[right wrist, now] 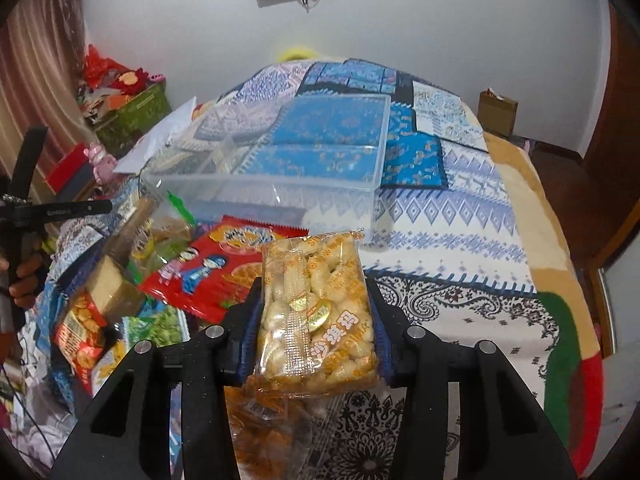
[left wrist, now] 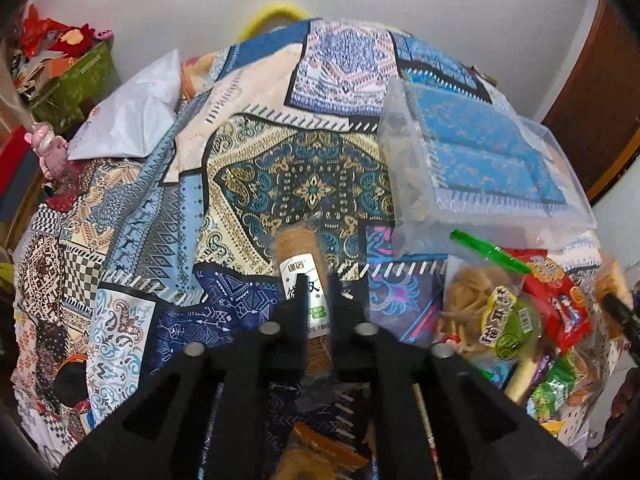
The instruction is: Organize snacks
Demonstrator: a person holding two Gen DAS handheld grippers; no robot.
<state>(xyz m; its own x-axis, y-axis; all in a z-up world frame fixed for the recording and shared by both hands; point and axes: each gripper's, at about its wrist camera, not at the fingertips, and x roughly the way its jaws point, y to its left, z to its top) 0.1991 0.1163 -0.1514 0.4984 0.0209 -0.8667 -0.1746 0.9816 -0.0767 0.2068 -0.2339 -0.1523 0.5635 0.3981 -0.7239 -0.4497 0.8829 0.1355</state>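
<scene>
Risk first: both grippers loaded at once, with slick wrappers and not much bite. Left gripper (left wrist: 318,300) clenched on a thin cracker sleeve (left wrist: 306,292), held edge-on between the fingers at bottom centre of the left view; narrow like that, could twist or slide out on a quick swing. Right gripper (right wrist: 316,320) clamped on a sachima pack (right wrist: 316,312) at lower centre of the right view, squeezed from both sides with the top poking up past the fingertips. Crinkly film plus soft filling, so easy to crush if squeezed harder, easy to drop if eased.

Clear bin (right wrist: 280,168) sits on the patterned bed (right wrist: 460,240), upper centre of the right view, beyond the sachima and apart from it. Probably the drop spot. Thin, light walls, so a bump from the pack could shove or tip it. Snack pile (right wrist: 160,272) at lower left, beside the bin's near corner.
</scene>
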